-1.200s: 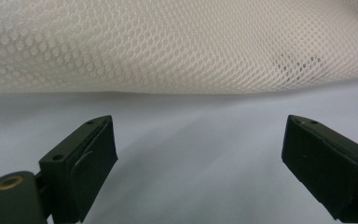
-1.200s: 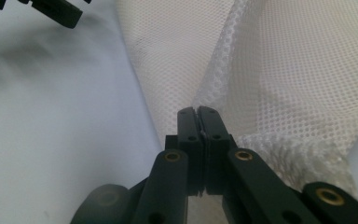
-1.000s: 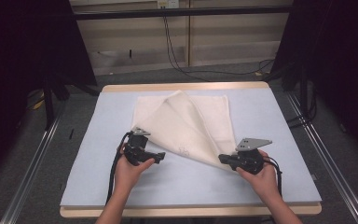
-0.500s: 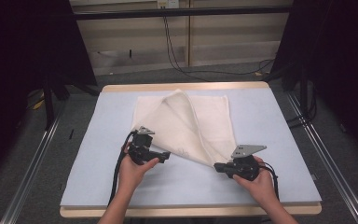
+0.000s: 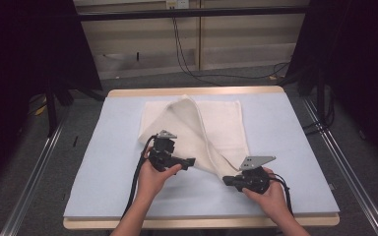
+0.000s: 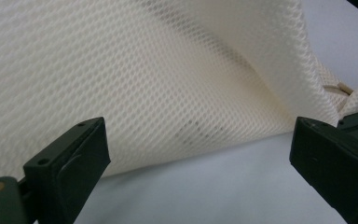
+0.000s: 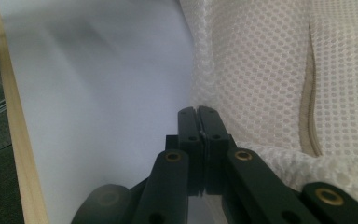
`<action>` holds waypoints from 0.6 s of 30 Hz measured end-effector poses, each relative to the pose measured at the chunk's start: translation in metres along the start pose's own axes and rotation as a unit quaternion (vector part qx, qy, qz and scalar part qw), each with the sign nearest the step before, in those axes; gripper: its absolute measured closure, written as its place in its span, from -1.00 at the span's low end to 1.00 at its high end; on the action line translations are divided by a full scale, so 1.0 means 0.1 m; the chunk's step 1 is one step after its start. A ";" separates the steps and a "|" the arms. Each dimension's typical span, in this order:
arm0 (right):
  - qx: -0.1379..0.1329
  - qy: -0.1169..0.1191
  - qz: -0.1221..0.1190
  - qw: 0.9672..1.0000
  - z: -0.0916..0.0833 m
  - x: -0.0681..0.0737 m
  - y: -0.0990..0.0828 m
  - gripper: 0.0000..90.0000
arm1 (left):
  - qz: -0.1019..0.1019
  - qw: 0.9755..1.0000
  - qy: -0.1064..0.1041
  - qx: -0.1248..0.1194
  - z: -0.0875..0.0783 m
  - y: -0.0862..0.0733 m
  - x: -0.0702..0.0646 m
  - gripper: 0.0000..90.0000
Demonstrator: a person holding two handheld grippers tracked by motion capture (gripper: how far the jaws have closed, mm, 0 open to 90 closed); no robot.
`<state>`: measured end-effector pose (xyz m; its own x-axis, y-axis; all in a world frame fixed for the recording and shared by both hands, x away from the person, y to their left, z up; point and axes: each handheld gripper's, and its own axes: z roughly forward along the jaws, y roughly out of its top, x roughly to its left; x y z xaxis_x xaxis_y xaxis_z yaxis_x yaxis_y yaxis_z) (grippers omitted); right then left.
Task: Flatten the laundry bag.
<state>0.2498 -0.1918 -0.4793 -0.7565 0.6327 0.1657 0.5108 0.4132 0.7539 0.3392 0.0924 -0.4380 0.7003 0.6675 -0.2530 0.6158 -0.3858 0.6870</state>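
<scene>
On the bench (image 5: 103, 162), covered by a pale blue mat, a cream mesh cloth (image 5: 221, 123) lies near the far edge, part flat and part pulled over itself. One flap rises to a peak near the middle and runs diagonally down toward the near right, which looks like a fold in progress: a corner is being drawn across the flat layer so that the cloth halves itself.

The right claw (image 5: 228, 181) sits at the low end of that diagonal, just off the cloth's near right corner. In the right gripper view its jaws are pressed together with a thin edge of the mesh (image 7: 261, 70) pinched between them, so this hand appears to be the one that carries the flap and keeps it taut.

The left claw (image 5: 191, 162) hovers beside the flap's left slope. Its jaws have just been opening and stand wide, with nothing between them; in the left gripper view the cloth (image 6: 144, 79) hangs ahead of them, above the mat. I judge it has let go to free the fold, or is lining up for a fresh hold lower on the edge.
</scene>
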 end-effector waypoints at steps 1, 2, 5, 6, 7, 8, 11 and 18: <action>0.000 0.000 0.001 1.000 0.00 0.00 0.00 0.98 | -0.006 1.000 -0.001 -0.004 0.01 0.03 -0.01 -0.90; 0.001 -0.001 0.001 1.000 0.01 0.01 0.00 0.99 | -0.008 1.000 -0.007 -0.006 0.01 0.05 -0.02 -0.90; 0.008 -0.001 -0.008 1.000 0.06 0.05 0.00 0.98 | -0.012 1.000 -0.016 -0.009 0.04 0.11 -0.05 -0.90; 0.010 0.001 -0.014 1.000 0.08 0.06 0.00 0.98 | -0.011 1.000 -0.019 -0.006 0.05 0.13 -0.06 -0.90; 0.012 -0.001 -0.014 1.000 0.09 0.07 0.00 0.98 | -0.012 1.000 -0.019 -0.009 0.07 0.14 -0.07 -0.89; 0.013 -0.002 -0.016 1.000 0.10 0.07 0.01 0.98 | -0.005 1.000 -0.014 -0.005 0.07 0.15 -0.08 -0.88; 0.013 -0.001 -0.013 1.000 0.09 0.07 0.01 0.98 | -0.005 1.000 -0.014 -0.021 0.07 0.18 -0.10 -0.85; 0.012 -0.001 -0.016 1.000 0.10 0.07 0.01 0.98 | 0.019 1.000 -0.006 -0.022 0.15 0.26 -0.24 -0.63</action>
<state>0.2490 -0.1800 -0.4834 -0.7723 0.6195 0.1404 0.4955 0.4492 0.7434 0.3441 0.0563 -0.4243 0.7275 0.6451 -0.2338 0.5719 -0.3818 0.7261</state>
